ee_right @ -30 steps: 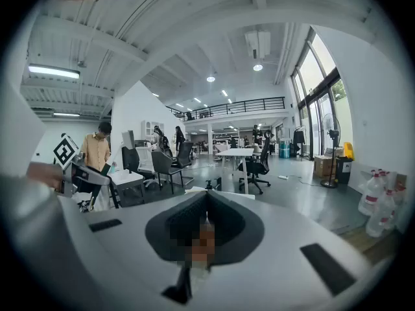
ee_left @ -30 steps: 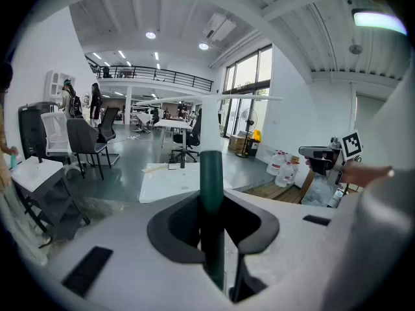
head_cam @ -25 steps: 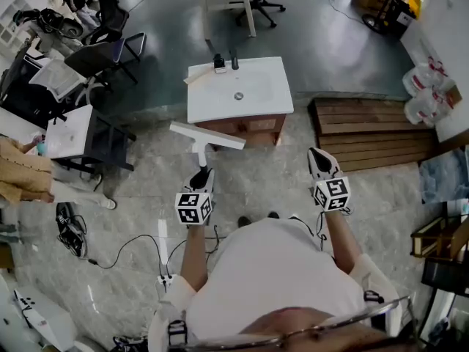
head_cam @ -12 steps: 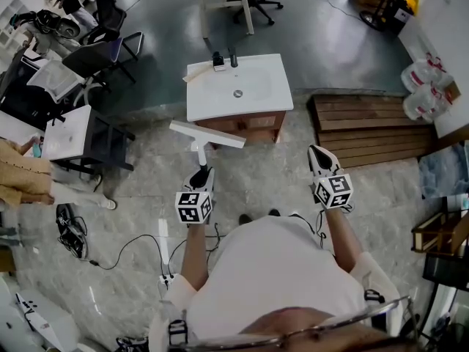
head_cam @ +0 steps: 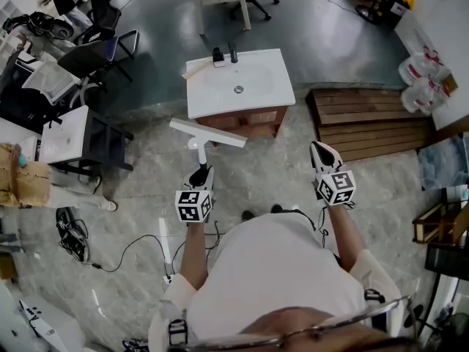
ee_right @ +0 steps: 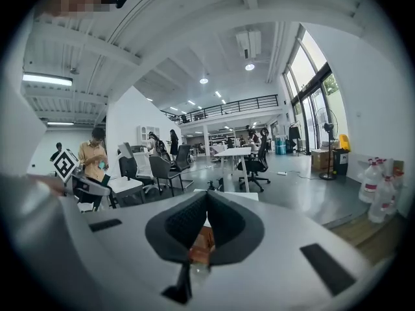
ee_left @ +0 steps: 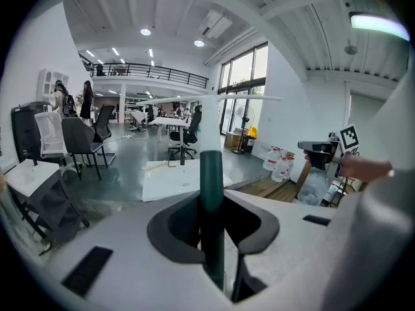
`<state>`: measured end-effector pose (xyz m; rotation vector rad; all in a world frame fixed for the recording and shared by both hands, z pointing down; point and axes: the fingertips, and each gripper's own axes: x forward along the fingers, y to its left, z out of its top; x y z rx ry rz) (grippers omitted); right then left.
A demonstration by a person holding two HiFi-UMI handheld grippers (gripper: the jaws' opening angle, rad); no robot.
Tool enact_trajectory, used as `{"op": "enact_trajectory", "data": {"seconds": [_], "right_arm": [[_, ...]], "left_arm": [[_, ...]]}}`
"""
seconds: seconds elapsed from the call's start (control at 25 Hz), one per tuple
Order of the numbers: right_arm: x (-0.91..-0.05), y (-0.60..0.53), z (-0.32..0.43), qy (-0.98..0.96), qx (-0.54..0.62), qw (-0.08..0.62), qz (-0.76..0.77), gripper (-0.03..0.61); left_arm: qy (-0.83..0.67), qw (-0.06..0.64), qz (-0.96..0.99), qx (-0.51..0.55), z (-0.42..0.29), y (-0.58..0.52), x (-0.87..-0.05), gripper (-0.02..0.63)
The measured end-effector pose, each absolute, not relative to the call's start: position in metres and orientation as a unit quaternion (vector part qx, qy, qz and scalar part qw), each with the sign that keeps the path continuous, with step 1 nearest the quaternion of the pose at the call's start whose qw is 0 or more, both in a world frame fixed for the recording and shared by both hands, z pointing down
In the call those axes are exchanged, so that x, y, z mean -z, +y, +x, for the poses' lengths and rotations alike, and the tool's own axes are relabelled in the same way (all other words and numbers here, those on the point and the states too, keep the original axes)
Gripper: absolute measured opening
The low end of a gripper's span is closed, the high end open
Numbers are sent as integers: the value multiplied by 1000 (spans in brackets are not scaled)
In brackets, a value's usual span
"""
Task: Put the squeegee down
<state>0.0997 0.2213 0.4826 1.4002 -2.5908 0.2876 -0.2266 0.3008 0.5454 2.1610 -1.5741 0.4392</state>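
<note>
Nothing much has shifted: the squeegee (head_cam: 207, 133) stays up above the marbled floor (head_cam: 267, 178), its round dark-green handle clamped in the left gripper (head_cam: 201, 173) jaws. Its white neck and long flat pale blade lie crosswise before the white-topped wooden sink cabinet (head_cam: 242, 94). The right gripper (head_cam: 319, 152) jaws sit closed together, empty.

The squeegee handle (ee_left: 211, 173) looks matt, the basin (head_cam: 267, 86) glossy.
</note>
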Motion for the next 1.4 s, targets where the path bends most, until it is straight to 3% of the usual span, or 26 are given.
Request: {"op": "enact_trajectory", "data": {"seconds": [0.72,1.4], "right_arm": [[-491,218,84,-857,-98,107,495,5],[-502,80,85,-887,-94,127,433,5]], "left_arm": [[-546,214,790,-175,-259,280,-560,75],[-568,218,773,-183,-229,169,-562,75]]}}
